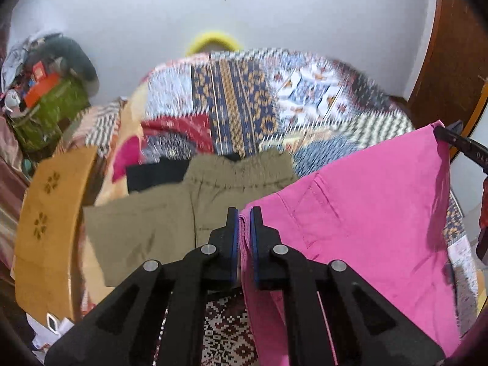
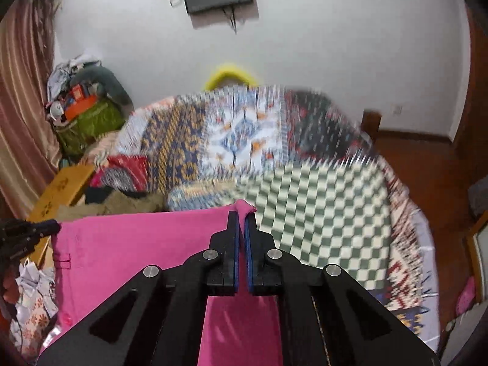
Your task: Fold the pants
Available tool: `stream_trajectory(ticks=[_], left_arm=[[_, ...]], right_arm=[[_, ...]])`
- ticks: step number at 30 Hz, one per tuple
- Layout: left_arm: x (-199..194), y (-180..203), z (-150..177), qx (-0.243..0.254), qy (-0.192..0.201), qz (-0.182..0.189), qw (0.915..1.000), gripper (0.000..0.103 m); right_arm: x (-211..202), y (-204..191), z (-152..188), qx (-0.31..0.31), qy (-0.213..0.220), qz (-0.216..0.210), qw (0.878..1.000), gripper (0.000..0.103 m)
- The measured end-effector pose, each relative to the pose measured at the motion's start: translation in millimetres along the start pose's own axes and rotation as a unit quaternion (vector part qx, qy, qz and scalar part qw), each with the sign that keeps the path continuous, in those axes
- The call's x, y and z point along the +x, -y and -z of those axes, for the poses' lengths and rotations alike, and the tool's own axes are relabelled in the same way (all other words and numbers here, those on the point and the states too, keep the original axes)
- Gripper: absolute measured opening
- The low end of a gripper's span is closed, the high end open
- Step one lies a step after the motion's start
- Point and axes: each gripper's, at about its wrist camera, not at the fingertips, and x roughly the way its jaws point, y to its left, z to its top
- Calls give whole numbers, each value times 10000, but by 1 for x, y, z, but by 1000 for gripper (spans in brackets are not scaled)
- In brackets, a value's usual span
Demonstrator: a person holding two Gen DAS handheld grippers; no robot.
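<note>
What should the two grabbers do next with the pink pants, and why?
Probably carry the pink pants forward and lay them flat on the patchwork bedspread. The left gripper and right gripper each pinch a top corner, so the cloth hangs stretched between them, ready for spreading.

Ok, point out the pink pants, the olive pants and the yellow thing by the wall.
pink pants (image 1: 366, 213), left wrist view, on the flat fabric near the pocket seam
olive pants (image 1: 146, 231), left wrist view, on the left leg
yellow thing (image 2: 230, 73), right wrist view, on the top of its curve
</note>
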Motion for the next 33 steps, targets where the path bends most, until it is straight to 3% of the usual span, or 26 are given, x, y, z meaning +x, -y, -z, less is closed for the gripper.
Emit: stream_trajectory(ticks=[7, 16, 24, 33], left_arm=[[-55, 20, 8, 300, 280, -26, 9992, 7], [-113, 39, 48, 558, 420, 0, 9976, 7], [-147, 55, 98, 788, 390, -3, 9961, 7], [-149, 59, 155, 787, -14, 236, 9966, 6]], right_arm=[[-59, -9, 1, -17, 250, -40, 9997, 3], [-119, -14, 36, 40, 192, -45, 9998, 3], [-159, -25, 82, 68, 46, -47, 10000, 3], [-181, -36, 138, -51, -275, 62, 9996, 3]])
